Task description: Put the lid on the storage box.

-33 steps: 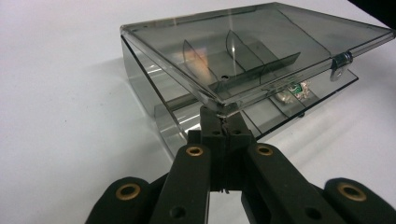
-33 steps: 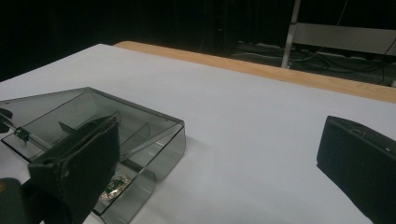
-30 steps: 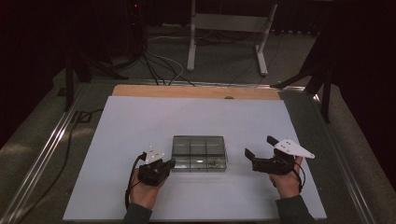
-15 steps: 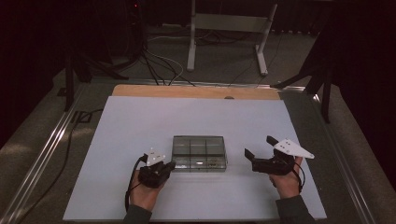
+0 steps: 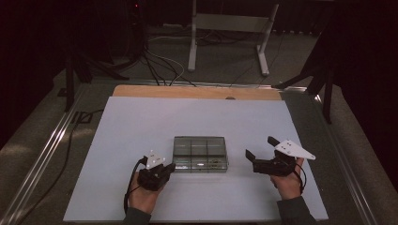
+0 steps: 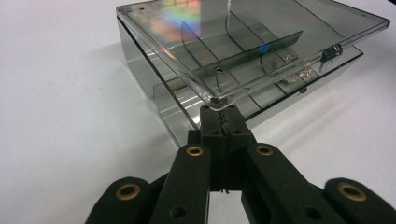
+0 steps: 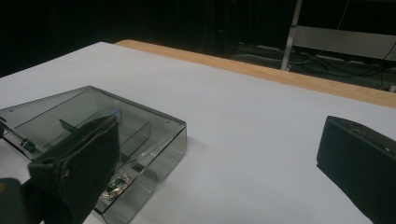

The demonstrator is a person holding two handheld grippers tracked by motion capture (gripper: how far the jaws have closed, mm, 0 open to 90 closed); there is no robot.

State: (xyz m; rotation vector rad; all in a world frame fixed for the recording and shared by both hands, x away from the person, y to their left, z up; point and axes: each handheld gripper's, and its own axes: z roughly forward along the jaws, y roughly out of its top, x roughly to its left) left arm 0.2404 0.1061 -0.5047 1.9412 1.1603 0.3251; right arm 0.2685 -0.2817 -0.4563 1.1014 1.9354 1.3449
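Contents: small bits in the near compartments of the clear box [image 5: 200, 153], too small to identify.
Box: centre of high view, long axis left-right, lid [image 6: 243, 42] slightly raised.
Left gripper [image 6: 223, 114]: jaws together, tips at lid corner.
Right gripper [image 5: 261, 153]: jaws apart, beside box.
Surroundings: white mat [image 5: 141, 122], floor cables [image 5: 159, 63].

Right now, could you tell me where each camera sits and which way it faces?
High view: above the person's side, looking forward and down on the table; both hands, left gripper and right gripper show.
Left gripper view: on that gripper, along shut jaws at the clear box lid's corner.
Right gripper view: along open jaws, across the table.
All share the box.
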